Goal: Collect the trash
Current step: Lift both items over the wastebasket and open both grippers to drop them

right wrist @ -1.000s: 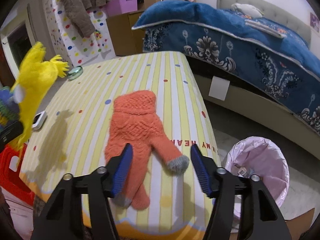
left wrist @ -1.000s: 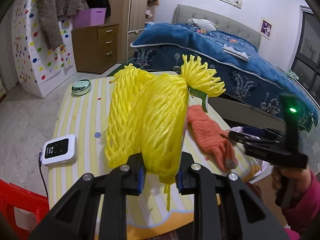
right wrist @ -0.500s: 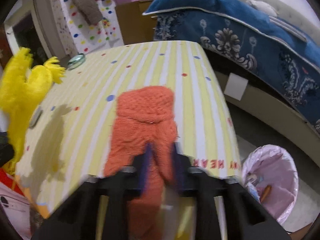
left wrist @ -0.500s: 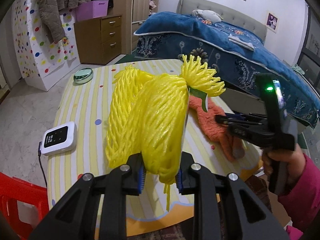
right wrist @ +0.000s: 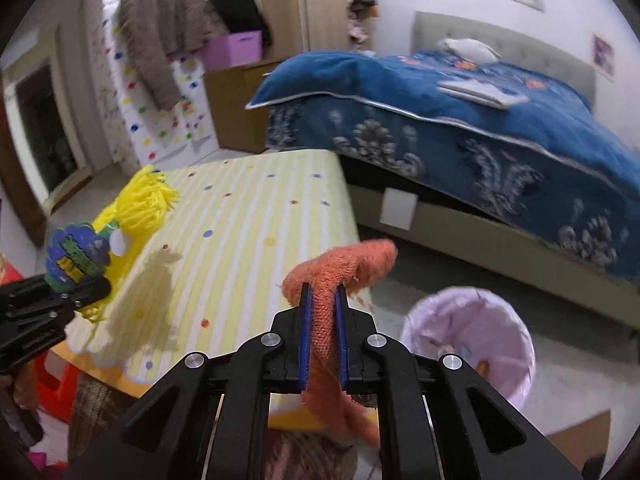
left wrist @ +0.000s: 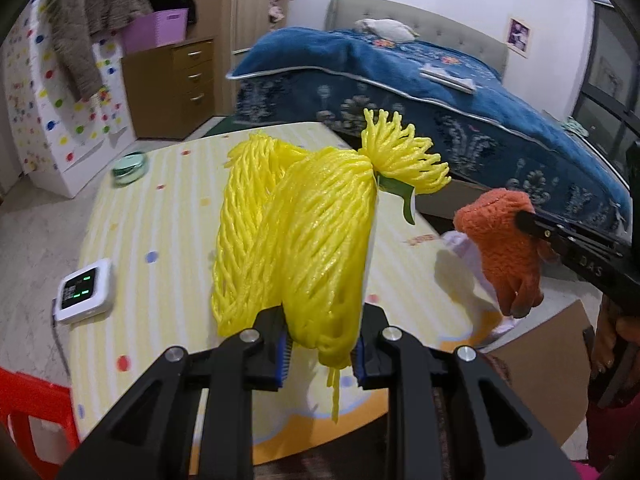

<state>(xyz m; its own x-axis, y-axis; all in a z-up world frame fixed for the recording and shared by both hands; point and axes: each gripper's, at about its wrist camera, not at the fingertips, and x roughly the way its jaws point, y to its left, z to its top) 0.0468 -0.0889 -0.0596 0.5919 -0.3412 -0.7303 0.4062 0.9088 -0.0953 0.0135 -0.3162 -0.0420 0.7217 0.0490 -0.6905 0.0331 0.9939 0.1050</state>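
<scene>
The left tool (left wrist: 320,354) is clamped on a yellow mesh net bag (left wrist: 304,240), which stands up from its blue pads above the striped, dotted desk (left wrist: 160,216), its frayed tuft topmost and a green label tag just under the tuft. The right tool (right wrist: 323,336) is closed tight on an orange knitted glove (right wrist: 332,280), lifted clear of the desk; the glove drapes over the pads, its cuff curling up to the right and its fingers hanging below the tool. In the left wrist view the glove (left wrist: 508,248) dangles off the desk's right edge, near the bed. A waste bin with a pink liner (right wrist: 472,332) stands on the floor just right of the desk, below and to the right of the glove, with some scraps inside. On the desk lie a small white device with a lit screen (left wrist: 84,290) near the left edge and a round green tin (left wrist: 130,164) at the far side, well apart.
</scene>
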